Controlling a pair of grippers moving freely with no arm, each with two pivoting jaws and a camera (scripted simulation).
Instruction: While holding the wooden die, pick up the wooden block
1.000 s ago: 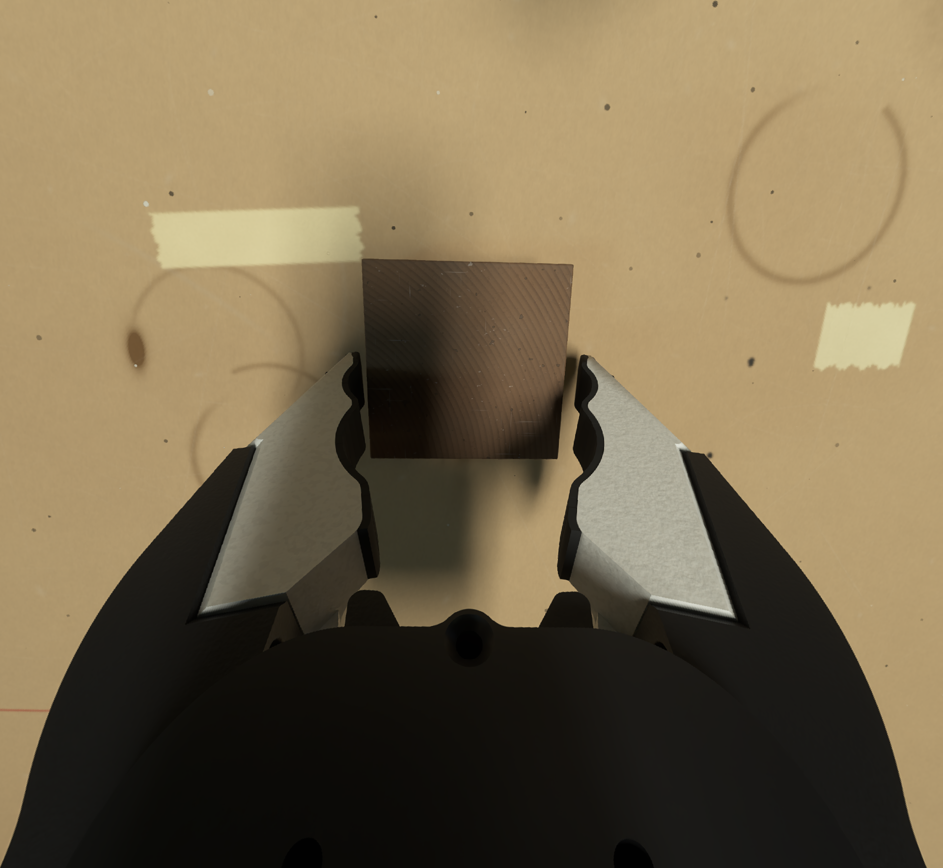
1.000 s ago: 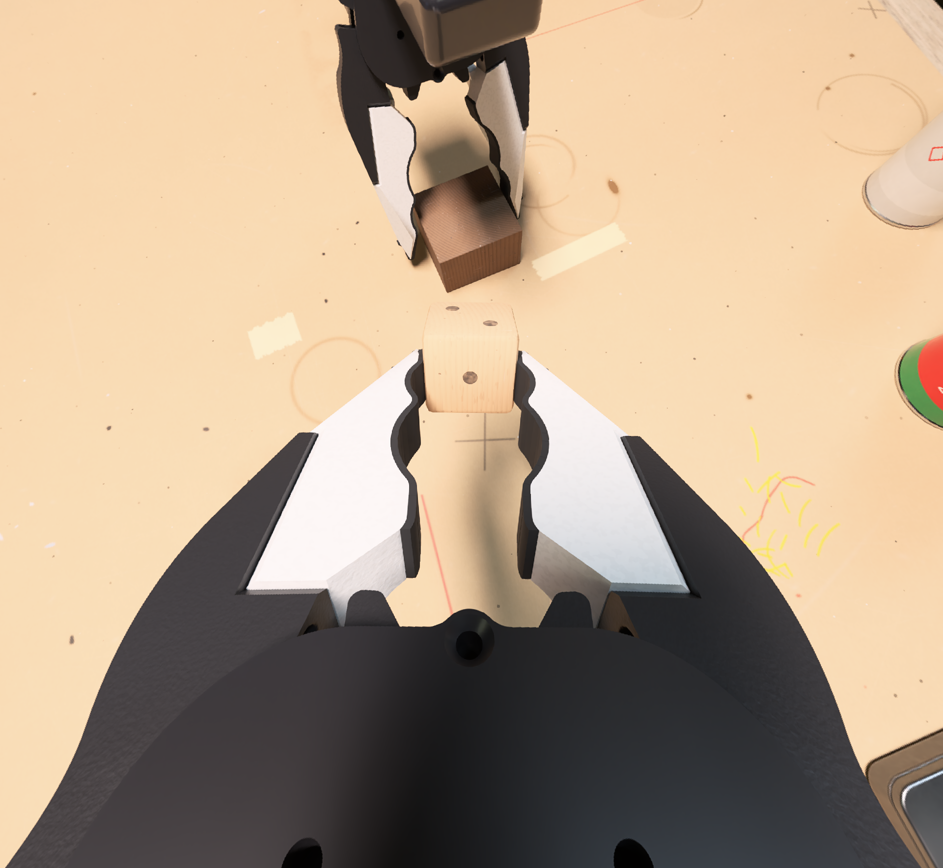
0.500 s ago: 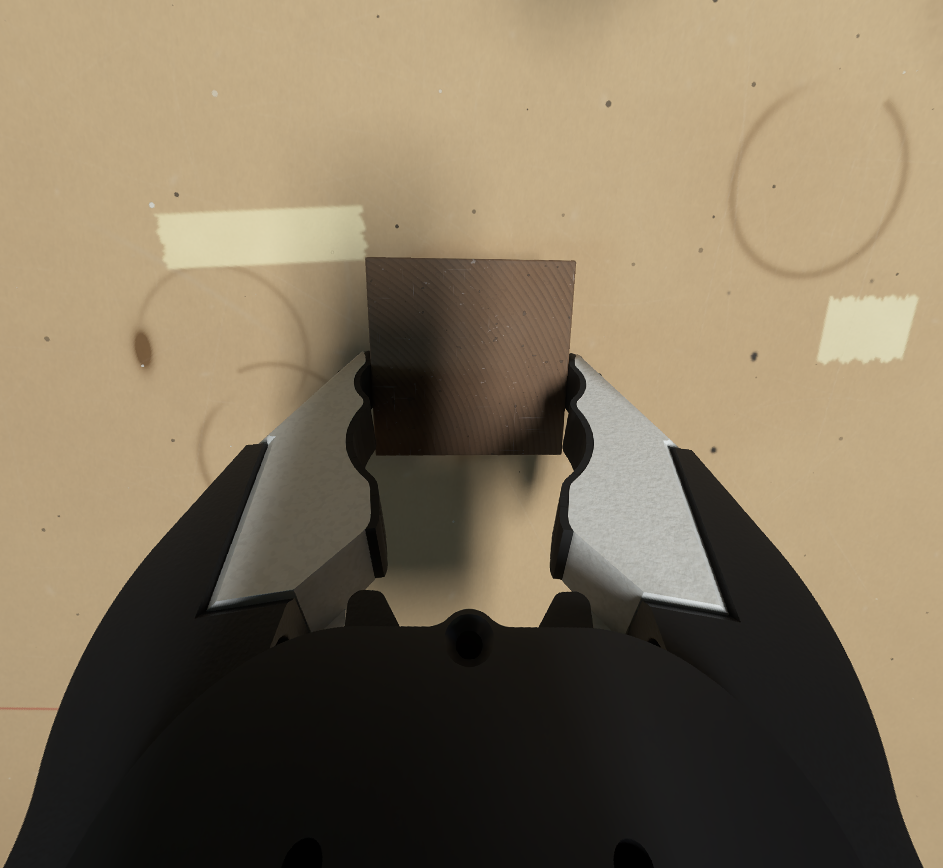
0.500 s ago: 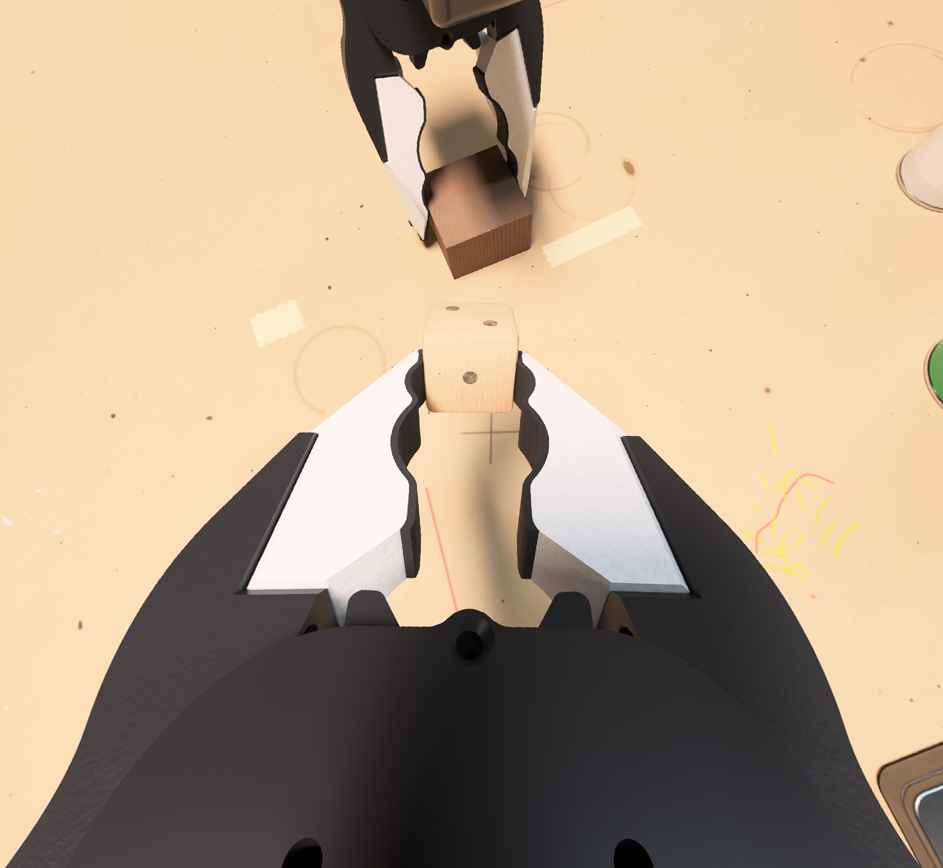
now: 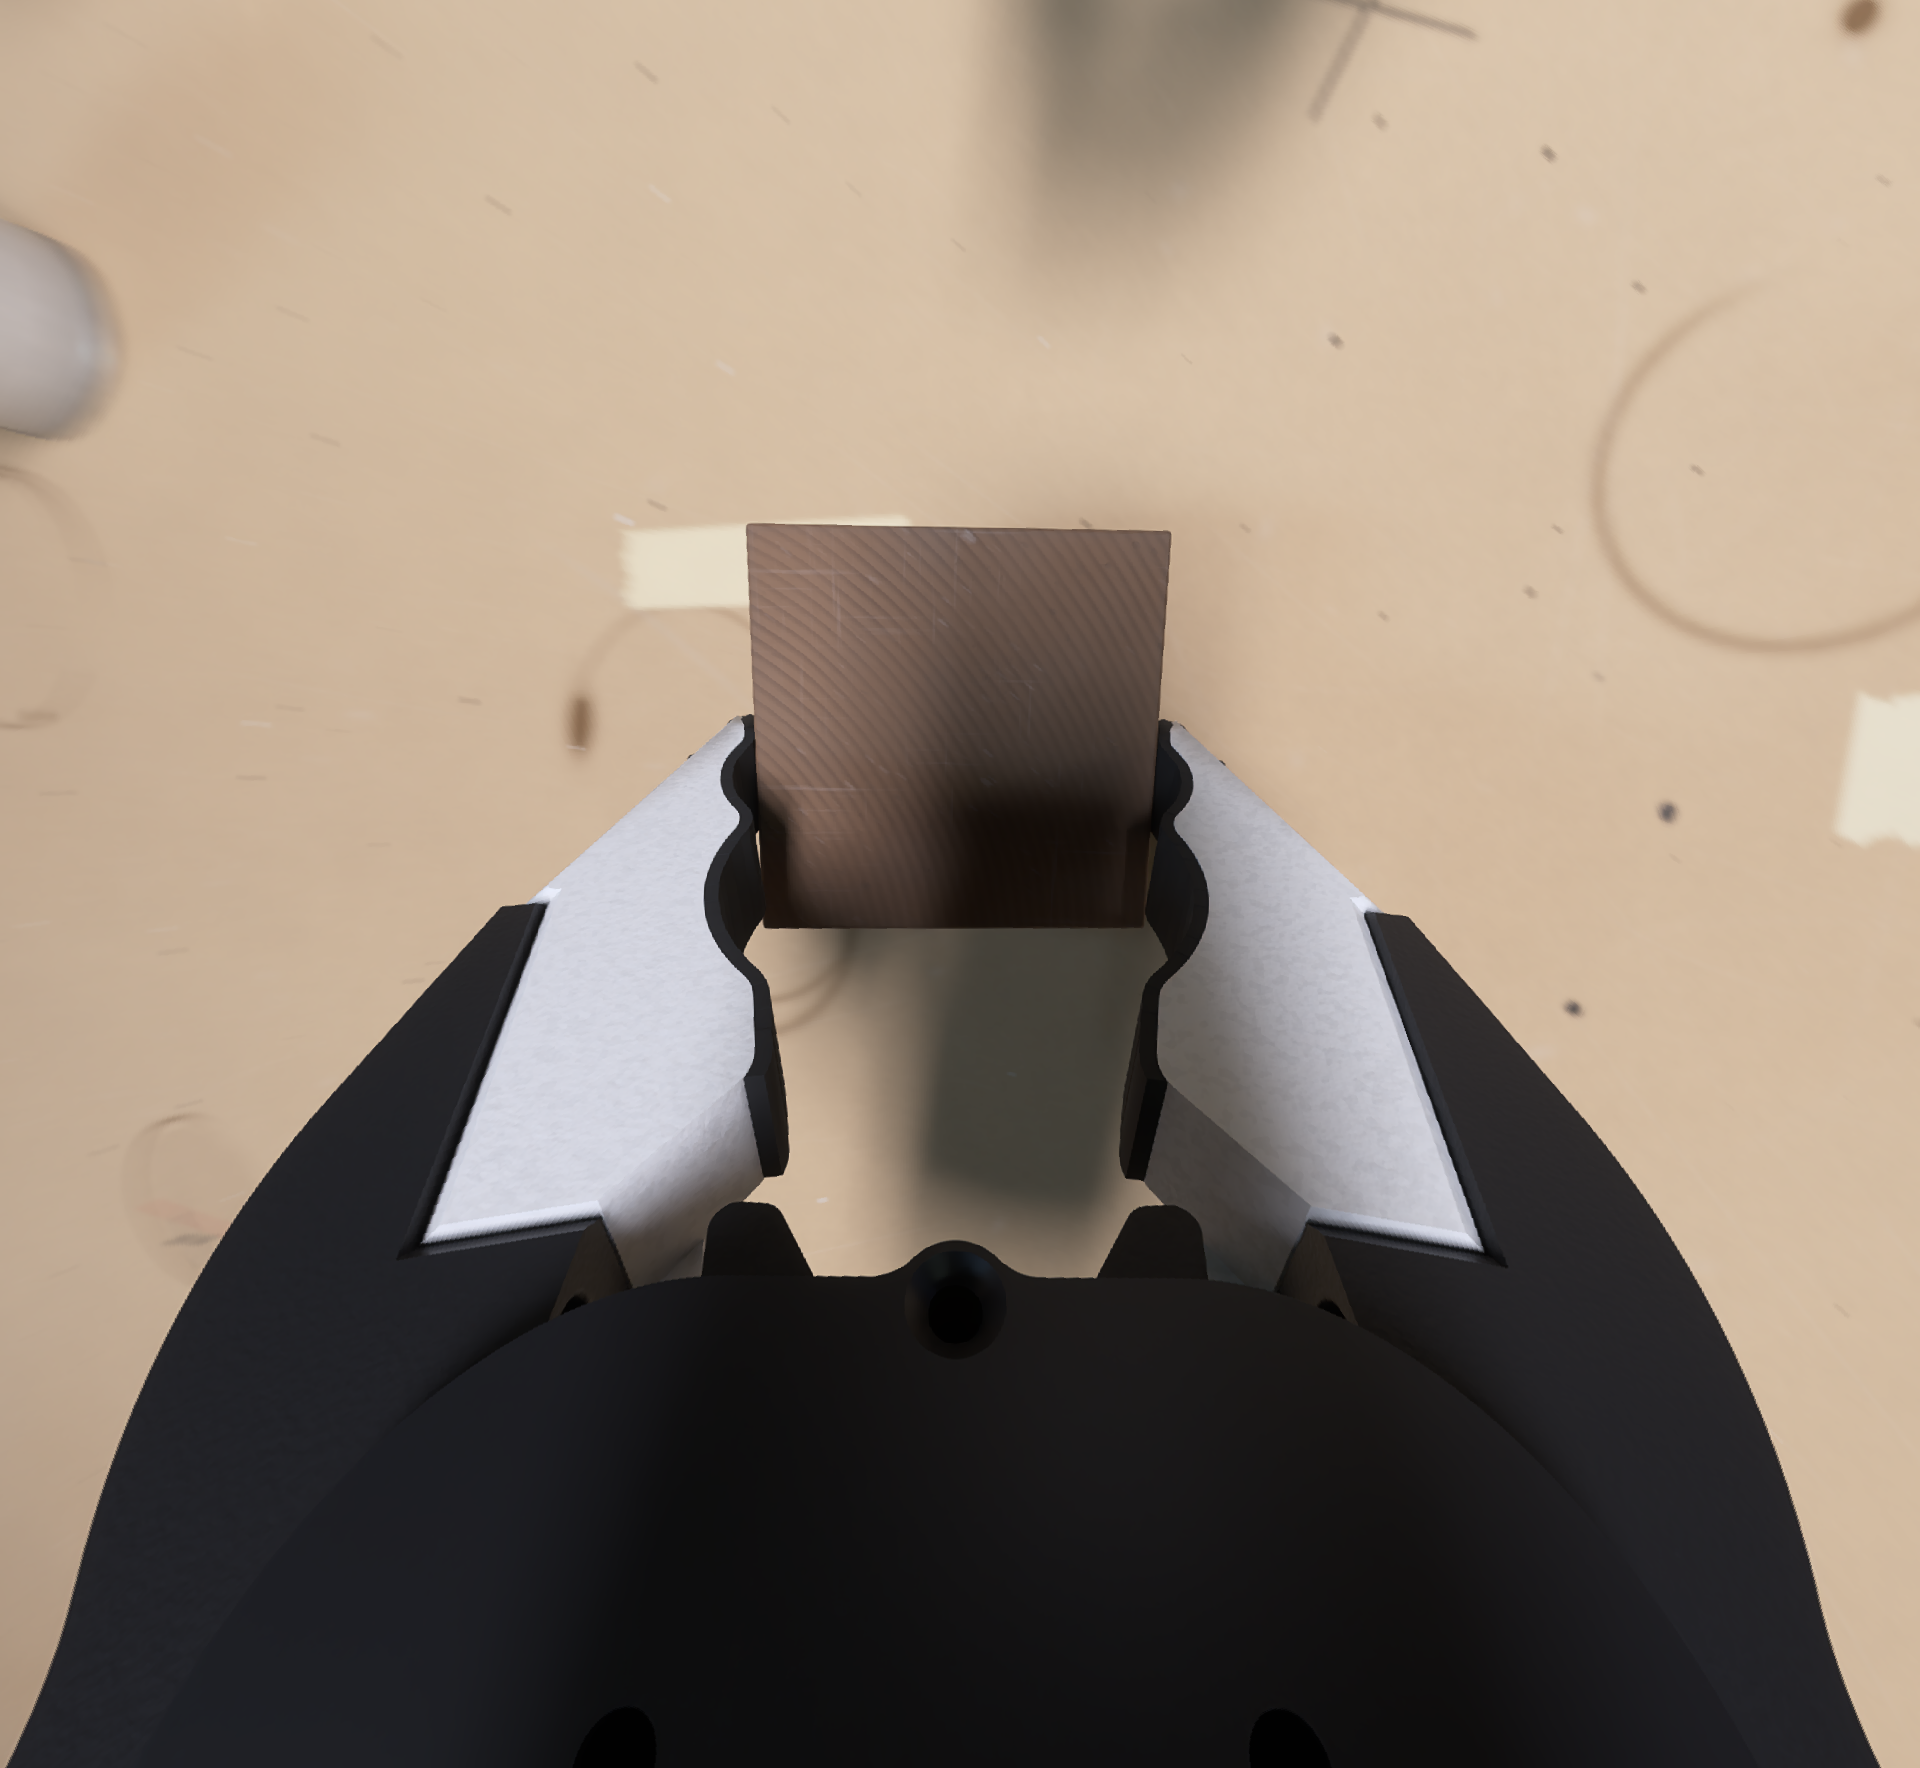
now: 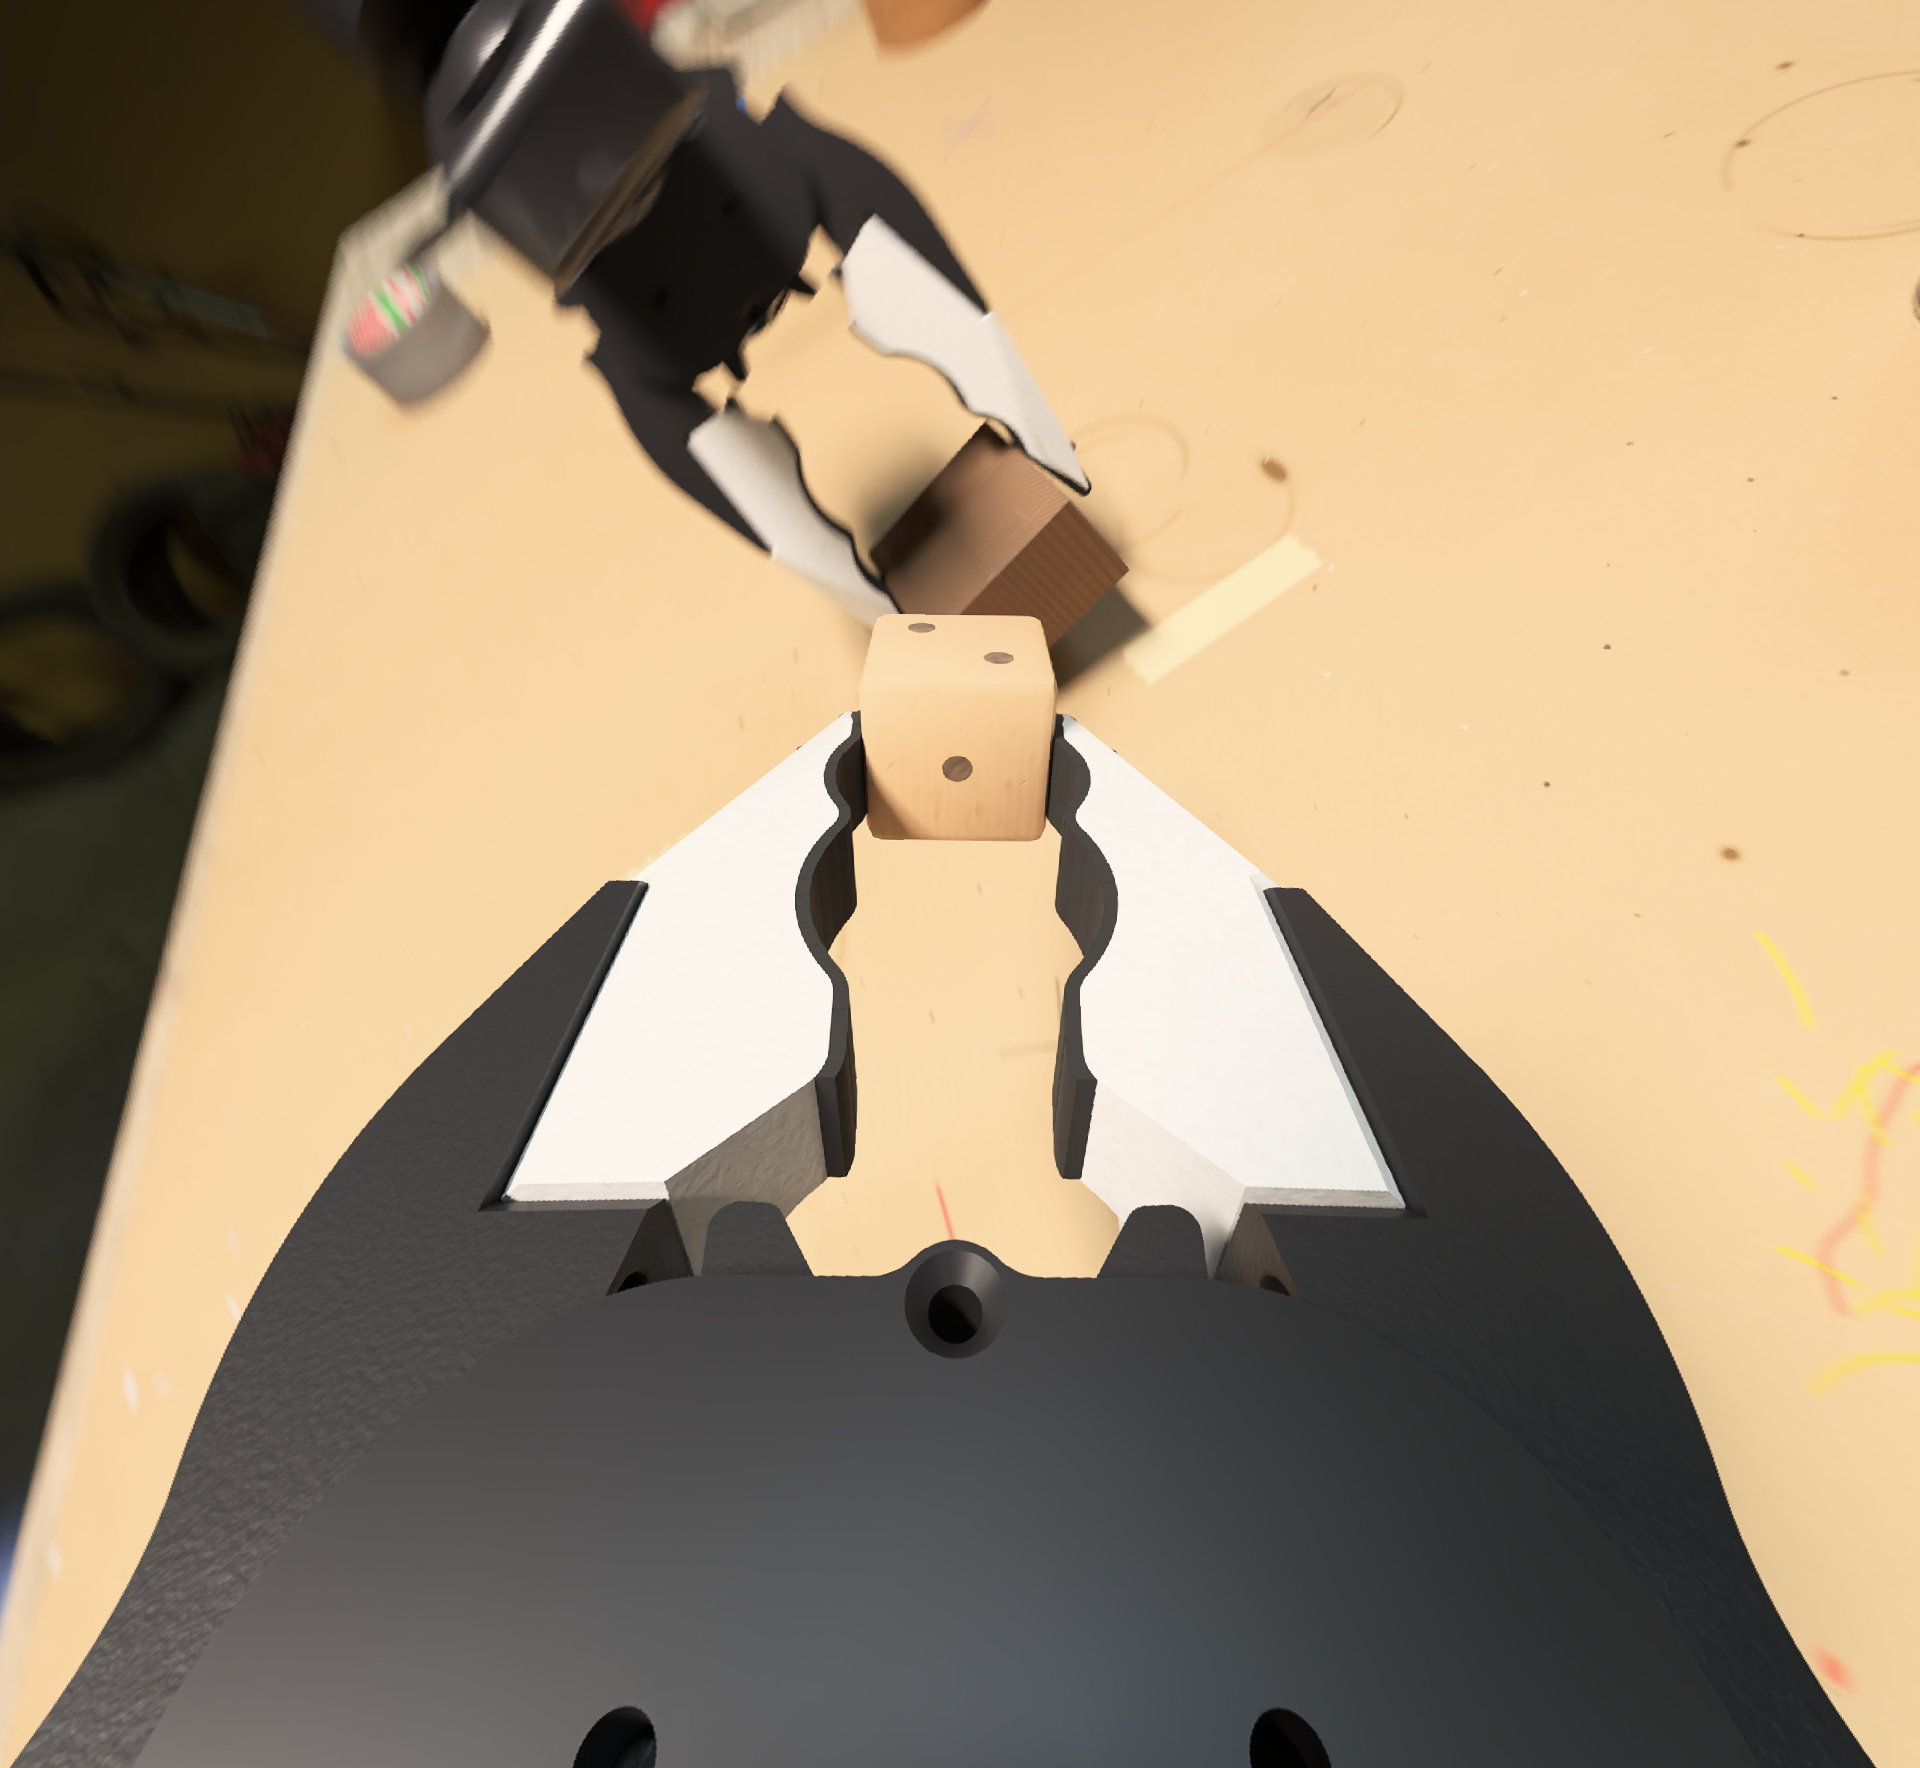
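Tabletop (image 6: 1455,575) edge only in right view; right jaws pinch die (image 6: 954,731), left jaws block (image 5: 956,731).

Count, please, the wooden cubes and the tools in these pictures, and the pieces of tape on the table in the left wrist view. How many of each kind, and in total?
Wooden cubes: 2, the dark wooden block and the pale wooden die.
Tools: 2, left tool and right tool.
Tape pieces: 2, one beside the block, one at the right edge.
Total: 6.
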